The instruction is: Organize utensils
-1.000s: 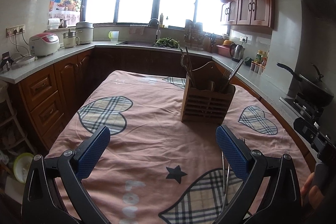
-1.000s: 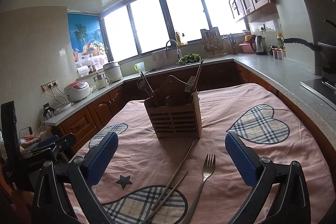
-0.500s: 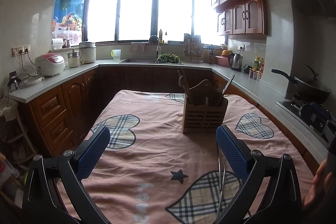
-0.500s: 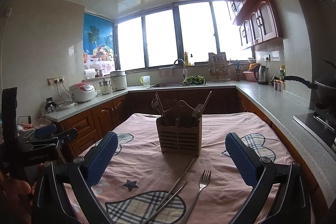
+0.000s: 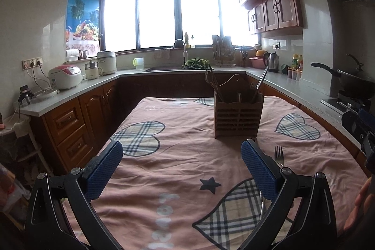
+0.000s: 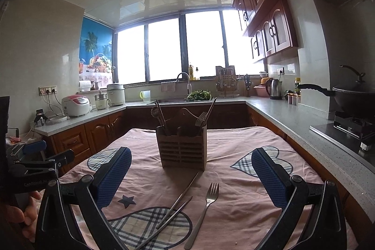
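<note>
A wooden utensil holder (image 6: pixel 182 147) is standing upright on the bench (image 6: pixel 234 203), which is wearing a pink cloth with plaid hearts. In the right wrist view the holder is sitting at about 12 o'clock from the right gripper (image 6: pixel 191 176), well beyond its fingers. Inside the holder, a spoon and slim dark handles (image 6: pixel 160 117) are leaning toward 11 o'clock on the left side, while a fork (image 6: pixel 201 119) and a long thin rod are leaning toward 1 o'clock on the right side. How the compartments are dividing them cannot be told.

On the cloth in front of the holder, a pair of metal chopsticks (image 6: pixel 176 205) is lying slantwise, the tips pointing toward the holder's base and almost reaching it. Just beside them, at 3 o'clock, a loose fork (image 6: pixel 206 207) is lying with its tines toward the holder.

The right gripper's blue-padded fingers (image 6: pixel 112 177) are standing wide apart, gripping nothing, hovering over the chopsticks and loose fork.

In the left wrist view the left gripper (image 5: pixel 181 168) is likewise hanging above the cloth with its fingers (image 5: pixel 259 170) spread and empty. From there the holder (image 5: pixel 238 117) is lying at about 1 o'clock, and the loose fork's tines (image 5: pixel 279 152) are peeking out just past the right finger.
</note>
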Motion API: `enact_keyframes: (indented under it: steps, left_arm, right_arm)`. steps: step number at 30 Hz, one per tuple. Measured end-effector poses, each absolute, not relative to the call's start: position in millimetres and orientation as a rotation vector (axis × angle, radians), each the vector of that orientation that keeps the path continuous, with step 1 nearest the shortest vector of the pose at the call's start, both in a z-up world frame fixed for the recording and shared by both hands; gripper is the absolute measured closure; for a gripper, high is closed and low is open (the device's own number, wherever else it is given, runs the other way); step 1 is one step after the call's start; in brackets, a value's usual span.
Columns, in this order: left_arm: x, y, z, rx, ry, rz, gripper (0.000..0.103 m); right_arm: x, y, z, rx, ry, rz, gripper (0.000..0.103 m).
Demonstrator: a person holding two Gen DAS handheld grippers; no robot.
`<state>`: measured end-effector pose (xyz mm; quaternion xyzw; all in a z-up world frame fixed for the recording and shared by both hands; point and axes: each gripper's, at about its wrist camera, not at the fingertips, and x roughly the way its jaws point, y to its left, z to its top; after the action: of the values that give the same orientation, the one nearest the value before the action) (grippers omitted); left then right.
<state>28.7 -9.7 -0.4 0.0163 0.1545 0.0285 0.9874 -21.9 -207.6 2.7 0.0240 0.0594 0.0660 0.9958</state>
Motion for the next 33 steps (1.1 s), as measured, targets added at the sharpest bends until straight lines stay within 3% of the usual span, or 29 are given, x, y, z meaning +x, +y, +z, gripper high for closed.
enact_keyframes:
  steps: [33]
  left_arm:
    - [26.3, -7.3, -28.2, 0.028, 0.297, 0.059, 0.000]
  right_arm:
    - [-19.3, -206.2, -28.3, 0.079, 0.136, 0.150, 0.000]
